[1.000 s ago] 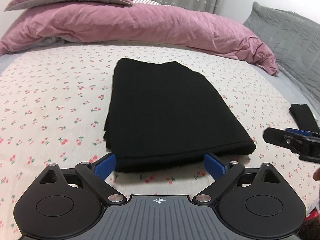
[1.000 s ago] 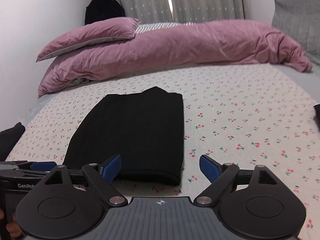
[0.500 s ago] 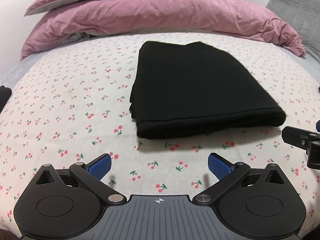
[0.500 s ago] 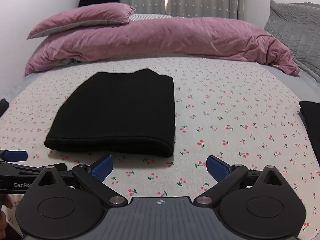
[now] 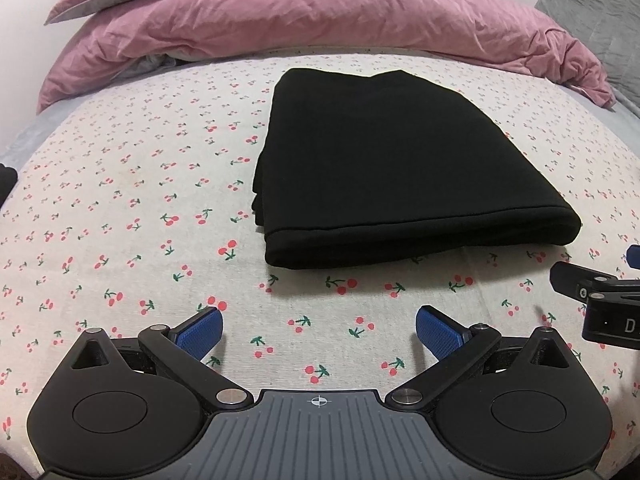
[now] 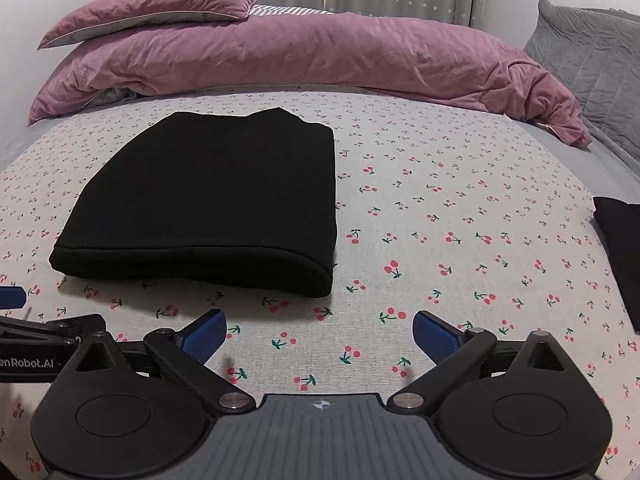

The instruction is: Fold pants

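Note:
The black pants (image 5: 384, 160) lie folded into a flat rectangle on the cherry-print bed sheet (image 5: 140, 208). They also show in the right wrist view (image 6: 216, 196), left of centre. My left gripper (image 5: 318, 330) is open and empty, a short way in front of the pants' near edge. My right gripper (image 6: 318, 334) is open and empty, also short of the near edge and off its right corner. Part of the right gripper shows at the right edge of the left wrist view (image 5: 592, 292). Part of the left gripper shows at the left edge of the right wrist view (image 6: 40, 344).
A pink duvet (image 6: 320, 56) and pink pillow (image 6: 156, 8) lie across the head of the bed. A grey pillow (image 6: 592, 60) sits at the far right. Another black garment (image 6: 624, 256) lies at the sheet's right edge. A dark item (image 5: 6, 182) shows at the left edge.
Both grippers have drawn back from the pants' near edge, open and empty. The folded pants have stayed flat on the sheet.

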The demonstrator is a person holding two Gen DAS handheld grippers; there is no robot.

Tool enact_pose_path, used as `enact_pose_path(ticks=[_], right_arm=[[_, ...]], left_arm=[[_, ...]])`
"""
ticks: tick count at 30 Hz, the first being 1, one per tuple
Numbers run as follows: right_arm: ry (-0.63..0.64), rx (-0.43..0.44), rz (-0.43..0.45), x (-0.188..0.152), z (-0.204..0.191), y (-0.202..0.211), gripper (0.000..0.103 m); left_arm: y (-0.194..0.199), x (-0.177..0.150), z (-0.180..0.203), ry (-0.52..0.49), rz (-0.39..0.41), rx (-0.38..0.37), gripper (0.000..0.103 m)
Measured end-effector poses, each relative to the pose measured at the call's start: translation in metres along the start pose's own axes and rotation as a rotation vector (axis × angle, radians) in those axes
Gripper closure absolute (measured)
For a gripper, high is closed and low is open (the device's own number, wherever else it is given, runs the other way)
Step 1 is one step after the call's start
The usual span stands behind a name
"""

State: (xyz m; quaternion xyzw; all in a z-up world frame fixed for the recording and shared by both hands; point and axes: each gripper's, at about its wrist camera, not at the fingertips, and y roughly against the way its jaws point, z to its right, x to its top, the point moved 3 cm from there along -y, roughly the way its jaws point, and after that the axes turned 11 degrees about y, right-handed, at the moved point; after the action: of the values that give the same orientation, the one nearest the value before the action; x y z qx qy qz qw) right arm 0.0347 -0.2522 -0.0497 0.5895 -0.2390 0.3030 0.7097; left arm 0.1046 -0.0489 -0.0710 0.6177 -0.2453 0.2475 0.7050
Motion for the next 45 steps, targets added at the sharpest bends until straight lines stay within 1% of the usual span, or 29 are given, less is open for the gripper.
enact_pose_path(ticks=[5, 45], right_arm=[[0.025, -0.002, -0.005, 0.0001, -0.0056, -0.0018, 0.003], [0.002, 0.005, -0.011, -0.0001, -0.0064, -0.0041, 0.002]], left_arm=[[-0.0010, -0.0014, 0.0012, -0.002, -0.005, -0.003, 0.000], [-0.0051, -0.0039, 0.0000, -0.012, -0.016, 0.011, 0.000]])
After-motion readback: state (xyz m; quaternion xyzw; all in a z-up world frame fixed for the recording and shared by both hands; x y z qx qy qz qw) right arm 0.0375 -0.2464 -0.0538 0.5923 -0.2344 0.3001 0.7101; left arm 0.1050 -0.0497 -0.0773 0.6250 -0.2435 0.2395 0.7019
